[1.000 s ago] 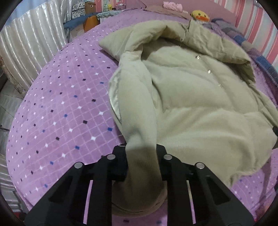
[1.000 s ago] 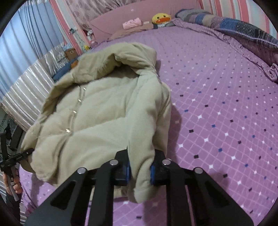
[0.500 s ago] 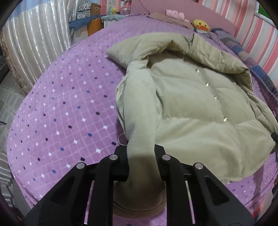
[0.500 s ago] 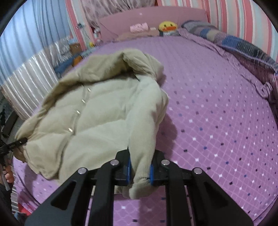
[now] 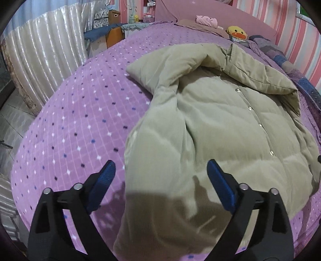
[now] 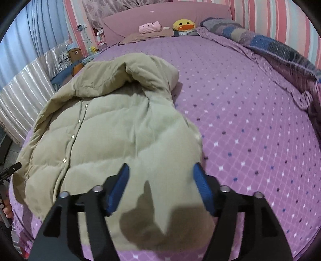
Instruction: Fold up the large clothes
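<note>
You see a beige coat [image 5: 220,124] on a purple bedspread [image 5: 84,124] dotted with white and blue diamonds. Upper right: pink-and-white striped wall [image 6: 280,22], yellow duck toy [image 6: 184,24]. Your gripper pads [image 5: 220,186] are blue.

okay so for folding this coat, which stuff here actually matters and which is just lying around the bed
For the job:
beige padded coat
left gripper, open
right gripper, open

Just lying about:
duck plush
pink bundle
patchwork quilt
cardboard box

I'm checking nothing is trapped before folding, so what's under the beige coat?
The beige coat lies on the purple dotted bedspread, which shows all around it. Whatever lies beneath the coat's body and sleeves is covered and cannot be seen.
</note>
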### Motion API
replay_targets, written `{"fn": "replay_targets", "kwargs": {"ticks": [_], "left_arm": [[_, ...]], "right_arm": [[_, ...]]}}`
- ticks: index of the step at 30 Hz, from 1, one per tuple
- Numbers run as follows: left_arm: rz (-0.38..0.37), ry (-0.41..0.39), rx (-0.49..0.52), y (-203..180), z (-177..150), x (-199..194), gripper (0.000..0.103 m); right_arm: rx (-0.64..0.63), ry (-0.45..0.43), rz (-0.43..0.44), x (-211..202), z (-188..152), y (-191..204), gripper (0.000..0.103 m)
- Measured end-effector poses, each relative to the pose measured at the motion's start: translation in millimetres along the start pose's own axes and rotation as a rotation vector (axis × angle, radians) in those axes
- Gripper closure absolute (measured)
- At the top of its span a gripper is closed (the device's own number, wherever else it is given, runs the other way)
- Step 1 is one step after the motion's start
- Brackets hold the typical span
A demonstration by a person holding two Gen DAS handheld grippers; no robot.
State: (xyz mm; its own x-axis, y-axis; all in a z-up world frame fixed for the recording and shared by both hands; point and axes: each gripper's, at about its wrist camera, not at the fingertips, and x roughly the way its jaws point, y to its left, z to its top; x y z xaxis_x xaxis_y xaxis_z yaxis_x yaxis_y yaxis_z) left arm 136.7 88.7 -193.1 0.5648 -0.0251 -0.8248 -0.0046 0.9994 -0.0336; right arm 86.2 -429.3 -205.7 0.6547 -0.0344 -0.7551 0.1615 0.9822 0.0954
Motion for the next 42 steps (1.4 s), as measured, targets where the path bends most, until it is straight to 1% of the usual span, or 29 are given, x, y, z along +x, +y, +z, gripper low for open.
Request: {"fn": "replay_targets", "kwargs": {"ticks": [3,5,9,12,17,20,22,23,24,25,26,27,28,30,31,33,35,37,39,40,42], "left_arm": [[-0.002,0.009,0.008,-5,14,9,0.01],[-0.012,0.013,0.016,-10,29,17,0.01],[-0.008,0.007,0.036,-22,59,35,0.01],[0.014,0.004,0.057,-31,85,55,0.01],[0.049,0.0,0.078,-50,129,87,0.01],[0.068,-0.016,0.094,-62,155,102,0.01],[0.095,-0.021,0.109,-69,170,113,0.012],[0.113,-0.016,0.12,-73,177,121,0.021],[0.126,-0.006,0.127,-74,181,128,0.033],[0.144,0.013,0.136,-76,186,138,0.042],[0.162,0.027,0.142,-76,188,146,0.057],[0.178,0.035,0.144,-75,189,151,0.061],[0.182,0.038,0.14,-72,189,154,0.063],[0.173,0.024,0.132,-64,188,150,0.071],[0.182,0.01,0.133,-59,187,145,0.072],[0.216,-0.011,0.143,-52,185,136,0.076],[0.275,-0.028,0.137,-37,185,125,0.079],[0.303,-0.029,0.099,-8,186,114,0.08],[0.313,-0.017,0.054,24,185,105,0.081],[0.322,-0.012,0.043,34,183,103,0.081],[0.36,-0.002,0.023,58,177,100,0.082]], "right_arm": [[-0.033,-0.008,0.011,8,22,11,0.03],[-0.047,-0.012,0.016,15,35,19,0.03],[-0.097,-0.024,0.019,36,66,38,0.03],[-0.135,-0.044,-0.009,58,93,51,0.03],[-0.158,-0.058,-0.057,94,135,61,0.03],[-0.158,-0.065,-0.048,111,155,65,0.03],[-0.158,-0.07,-0.057,122,166,66,0.03],[-0.158,-0.072,-0.061,126,171,66,0.03],[-0.157,-0.074,-0.064,129,172,66,0.034],[-0.154,-0.075,-0.073,133,174,64,0.047],[-0.151,-0.068,-0.079,137,175,63,0.054],[-0.148,-0.059,-0.086,141,175,61,0.064],[-0.148,-0.058,-0.097,142,175,59,0.071],[-0.165,-0.062,-0.144,141,174,54,0.078],[-0.168,-0.066,-0.162,139,174,51,0.08],[-0.173,-0.064,-0.194,133,171,42,0.081],[-0.167,-0.065,-0.219,128,171,32,0.082],[-0.155,-0.062,-0.25,123,172,21,0.082],[-0.119,-0.044,-0.246,121,170,7,0.082],[-0.11,-0.031,-0.239,122,169,3,0.082],[-0.122,-0.016,-0.247,125,166,1,0.082]]}}
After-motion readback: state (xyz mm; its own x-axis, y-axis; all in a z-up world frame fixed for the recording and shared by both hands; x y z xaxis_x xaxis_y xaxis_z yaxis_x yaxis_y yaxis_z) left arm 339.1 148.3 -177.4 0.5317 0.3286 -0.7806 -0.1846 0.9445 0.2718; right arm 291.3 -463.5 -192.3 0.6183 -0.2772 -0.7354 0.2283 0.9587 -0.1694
